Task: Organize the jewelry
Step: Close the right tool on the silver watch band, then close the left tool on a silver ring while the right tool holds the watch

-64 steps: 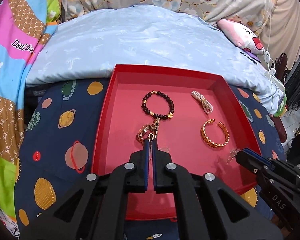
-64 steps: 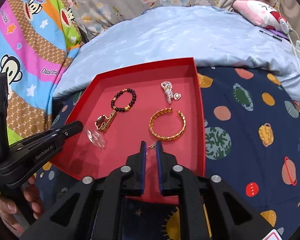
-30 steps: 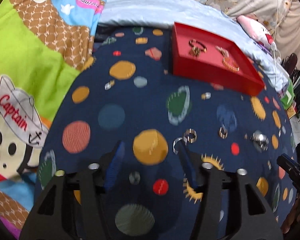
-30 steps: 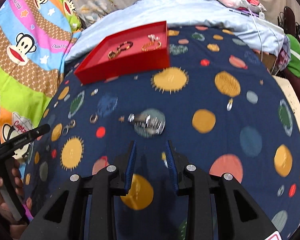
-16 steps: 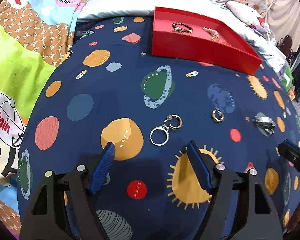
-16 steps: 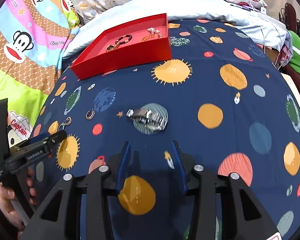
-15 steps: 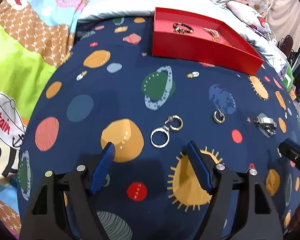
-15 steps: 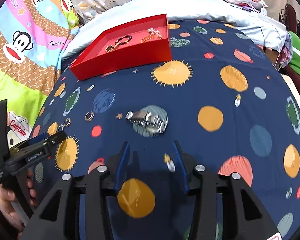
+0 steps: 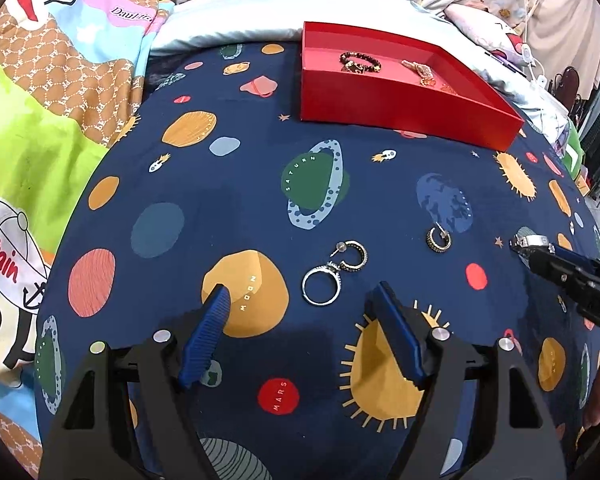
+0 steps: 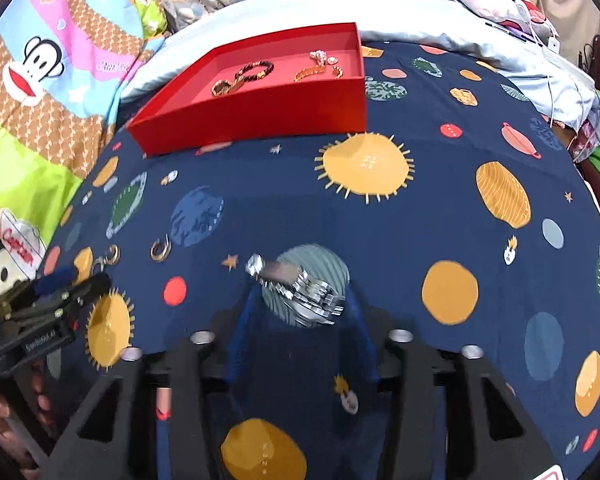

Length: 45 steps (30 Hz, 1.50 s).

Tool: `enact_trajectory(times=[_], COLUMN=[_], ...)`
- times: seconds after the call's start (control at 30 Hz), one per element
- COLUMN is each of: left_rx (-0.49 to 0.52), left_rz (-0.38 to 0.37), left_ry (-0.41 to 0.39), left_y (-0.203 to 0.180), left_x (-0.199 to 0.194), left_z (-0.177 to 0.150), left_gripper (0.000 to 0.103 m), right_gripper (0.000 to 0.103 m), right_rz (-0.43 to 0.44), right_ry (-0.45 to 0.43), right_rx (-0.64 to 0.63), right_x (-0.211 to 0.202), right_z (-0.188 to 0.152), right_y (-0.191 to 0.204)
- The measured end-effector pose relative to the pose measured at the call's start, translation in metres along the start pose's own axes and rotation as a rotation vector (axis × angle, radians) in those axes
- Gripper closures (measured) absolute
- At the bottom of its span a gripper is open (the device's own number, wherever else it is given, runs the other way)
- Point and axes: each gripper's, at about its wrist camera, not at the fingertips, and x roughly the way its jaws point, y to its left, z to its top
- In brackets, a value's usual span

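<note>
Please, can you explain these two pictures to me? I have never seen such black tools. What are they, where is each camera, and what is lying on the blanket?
A person holds one gripping tool in each hand; each carries a camera looking along its two blue-padded fingers. One picture is from the left tool, open before a silver ring and a hoop earring. The other is from the right tool, open around a silver watch, not yet gripping it. Another earring lies nearby. The red tray already holds bracelets. Nothing is held.

Ring point(image 9: 320, 289) touching hoop earring point(image 9: 353, 255), tray point(image 9: 400, 108) well behind
</note>
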Motion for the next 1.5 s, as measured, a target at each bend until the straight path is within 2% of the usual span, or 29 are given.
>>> enact_trajectory(times=[0.03,0.17,0.23,0.33,0.43,0.7,0.9,0.97,1.0,1.2,1.23,1.5], left_rx=[0.004,0.034,0.039,0.048,0.062,0.071,0.078,0.078,0.077,0.085,0.087,0.083], left_rz=[0.004,0.007,-0.001,-0.012,-0.029,-0.031,-0.036,-0.041,-0.049,-0.09,-0.092,-0.138], left_ry=[-0.003,-0.019,-0.026,-0.03,-0.028,-0.035,-0.045,-0.046,-0.046,-0.041,-0.039,-0.016], left_y=[0.0,-0.003,-0.003,-0.004,-0.008,-0.012,-0.015,-0.014,-0.013,-0.016,-0.018,-0.028], left_x=[0.0,0.0,0.0,-0.002,-0.003,-0.002,0.0,0.0,-0.001,-0.005,-0.006,-0.016], left_z=[0.0,0.0,0.001,0.0,-0.001,-0.001,0.0,0.0,0.0,-0.005,-0.005,-0.01], left_gripper=[0.034,0.046,0.058,0.073,0.082,0.083,0.08,0.08,0.084,0.084,0.084,0.084], right_gripper=[0.079,0.081,0.088,0.089,0.089,0.084,0.082,0.084,0.086,0.089,0.092,0.092], right_rz=[-0.003,0.023,0.039,0.054,0.056,0.069,0.066,0.063,0.063,0.071,0.075,0.077], right_ry=[0.003,0.013,0.014,0.025,0.027,0.019,0.016,0.01,0.008,0.005,0.004,-0.03], right_rx=[-0.003,0.022,0.04,0.051,0.05,0.046,0.031,0.027,0.028,0.059,0.062,0.07], right_x=[-0.001,-0.006,-0.009,-0.011,-0.011,-0.01,-0.004,-0.003,-0.003,-0.008,-0.009,-0.027], right_z=[-0.002,-0.011,-0.016,-0.02,-0.022,-0.017,-0.012,-0.011,-0.01,-0.012,-0.013,-0.012], right_y=[0.001,0.002,0.002,0.004,0.005,0.006,0.011,0.013,0.013,0.01,0.009,0.008])
